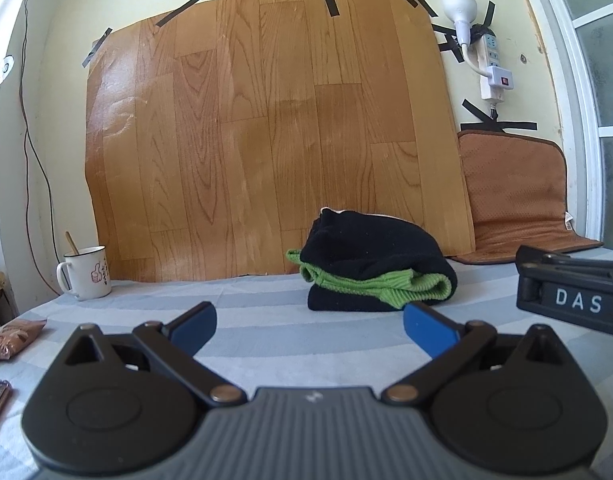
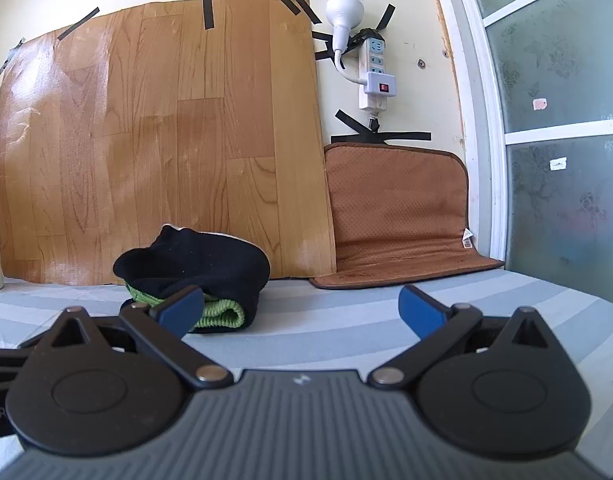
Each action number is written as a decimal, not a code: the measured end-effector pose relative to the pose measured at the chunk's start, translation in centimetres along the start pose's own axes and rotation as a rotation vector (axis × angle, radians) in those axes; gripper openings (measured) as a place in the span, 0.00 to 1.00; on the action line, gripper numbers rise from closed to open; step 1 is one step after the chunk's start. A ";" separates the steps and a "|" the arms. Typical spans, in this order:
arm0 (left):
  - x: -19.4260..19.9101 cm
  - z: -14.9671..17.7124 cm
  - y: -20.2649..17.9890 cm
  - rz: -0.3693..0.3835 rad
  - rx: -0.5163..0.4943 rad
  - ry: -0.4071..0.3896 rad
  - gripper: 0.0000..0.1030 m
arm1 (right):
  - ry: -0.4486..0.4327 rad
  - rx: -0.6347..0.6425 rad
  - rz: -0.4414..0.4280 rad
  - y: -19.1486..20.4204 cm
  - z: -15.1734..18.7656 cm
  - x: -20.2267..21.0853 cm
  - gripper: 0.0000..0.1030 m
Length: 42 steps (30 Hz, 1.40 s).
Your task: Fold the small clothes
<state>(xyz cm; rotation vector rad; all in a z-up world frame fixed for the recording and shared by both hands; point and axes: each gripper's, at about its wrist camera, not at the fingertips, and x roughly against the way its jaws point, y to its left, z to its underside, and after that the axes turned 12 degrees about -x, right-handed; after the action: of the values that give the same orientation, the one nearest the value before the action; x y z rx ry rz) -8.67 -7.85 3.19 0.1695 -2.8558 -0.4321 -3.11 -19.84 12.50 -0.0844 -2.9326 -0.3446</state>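
Left gripper (image 1: pixel 309 322) is hovering low over the striped sheet (image 1: pixel 266 304), blue fingers spread wide, gripping nothing. Right gripper (image 2: pixel 302 312) is doing likewise, fingers apart and empty. Folded black-and-green garment (image 1: pixel 370 268) is lying on the sheet toward the far side, just in front of the wood-grain panel (image 1: pixel 266 120). White enamel mug (image 1: pixel 86 272) is standing far left; brown cushion (image 2: pixel 394 216) is leaning far right.
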 end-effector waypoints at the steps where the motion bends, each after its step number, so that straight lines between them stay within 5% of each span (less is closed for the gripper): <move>1: -0.1 0.0 0.0 0.001 0.002 0.006 1.00 | 0.000 0.002 -0.003 0.0 0.0 0.0 1.00; 42: -0.8 0.1 0.2 0.000 0.011 0.053 1.00 | 0.007 -0.043 -0.012 -0.5 -0.1 -0.1 1.00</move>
<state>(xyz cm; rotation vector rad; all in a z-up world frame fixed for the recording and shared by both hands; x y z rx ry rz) -7.97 -7.53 3.01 0.1797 -2.8064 -0.4056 -3.03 -20.35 12.44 -0.0719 -2.9208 -0.4085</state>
